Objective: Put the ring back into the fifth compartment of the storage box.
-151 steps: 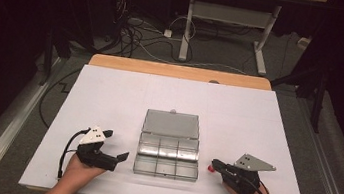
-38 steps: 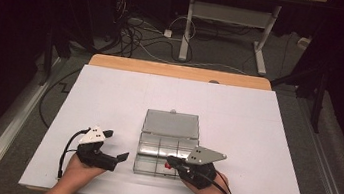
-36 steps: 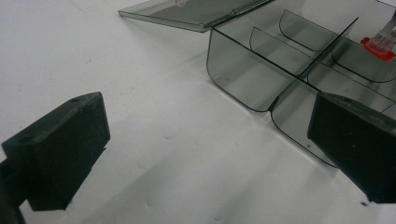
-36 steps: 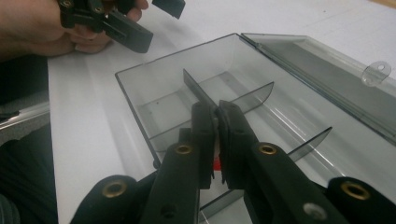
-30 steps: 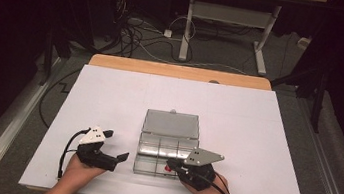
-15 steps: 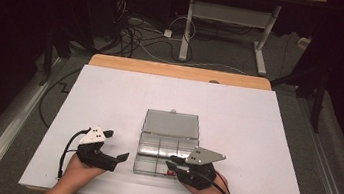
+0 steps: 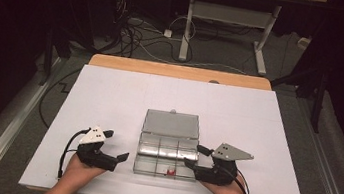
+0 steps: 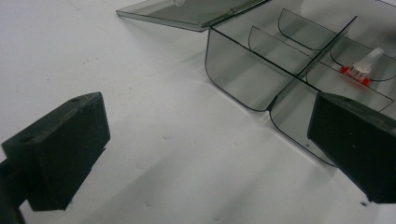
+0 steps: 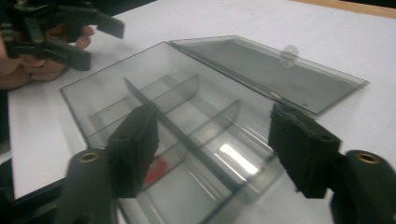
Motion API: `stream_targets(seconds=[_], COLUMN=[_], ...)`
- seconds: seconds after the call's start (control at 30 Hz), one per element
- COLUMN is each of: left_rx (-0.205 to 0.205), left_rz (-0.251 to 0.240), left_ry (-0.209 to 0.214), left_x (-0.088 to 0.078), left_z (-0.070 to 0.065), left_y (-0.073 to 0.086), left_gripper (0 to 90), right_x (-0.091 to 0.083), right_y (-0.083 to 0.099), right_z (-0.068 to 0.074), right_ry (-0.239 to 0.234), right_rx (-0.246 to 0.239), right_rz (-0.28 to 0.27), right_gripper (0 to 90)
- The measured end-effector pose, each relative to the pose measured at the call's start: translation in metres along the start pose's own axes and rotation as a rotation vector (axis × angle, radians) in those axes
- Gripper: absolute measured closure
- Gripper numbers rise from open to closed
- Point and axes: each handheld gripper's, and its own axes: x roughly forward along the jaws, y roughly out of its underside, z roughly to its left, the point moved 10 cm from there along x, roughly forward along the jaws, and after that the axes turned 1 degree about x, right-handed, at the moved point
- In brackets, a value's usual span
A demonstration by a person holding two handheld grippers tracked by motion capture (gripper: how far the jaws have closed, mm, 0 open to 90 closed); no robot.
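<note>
A clear plastic compartment box (image 7: 168, 147) lies at the middle of the white table top, its lid (image 7: 171, 124) folded flat behind it. A small red piece with a clear tip (image 7: 169, 171) lies in the front middle compartment; the left gripper view shows it (image 8: 357, 72) too. My right gripper (image 7: 195, 158) sits at the box's right front corner. Its jaws have just been opening and stand apart with nothing between them (image 9: 215, 140). My left gripper (image 7: 116, 144) rests left of the box, open and empty (image 8: 208, 126).
The white table top (image 7: 109, 99) has free room on both sides of the box and behind the lid. A wooden edge (image 7: 178, 71) runs along the far side. Beyond it are cables and a desk frame on the floor.
My right gripper has drawn back to the right from over the box's front row, and its jaws have opened. The red piece now lies free in the front middle compartment. The left gripper kept still.
</note>
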Motion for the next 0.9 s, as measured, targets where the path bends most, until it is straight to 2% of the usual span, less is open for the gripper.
stream_targets(seconds=[0.57,0.7,0.9], left_rx=[-0.01,-0.01,-0.03], left_rz=[-0.002,0.0,0.004], left_ry=[0.005,-0.004,-0.022], left_x=[0.0,0.0,0.0], left_z=[0.001,0.001,0.004], left_y=[0.0,0.0,0.0], left_gripper=[0.0,0.0,0.0], right_x=[-0.013,-0.014,-0.014], right_y=[0.02,0.026,0.03], right_z=[-0.046,-0.057,-0.065], right_ry=[0.154,0.202,0.219], right_rx=[0.097,0.097,0.104], right_rz=[0.008,0.017,0.031], right_gripper=[0.8,0.7,0.7])
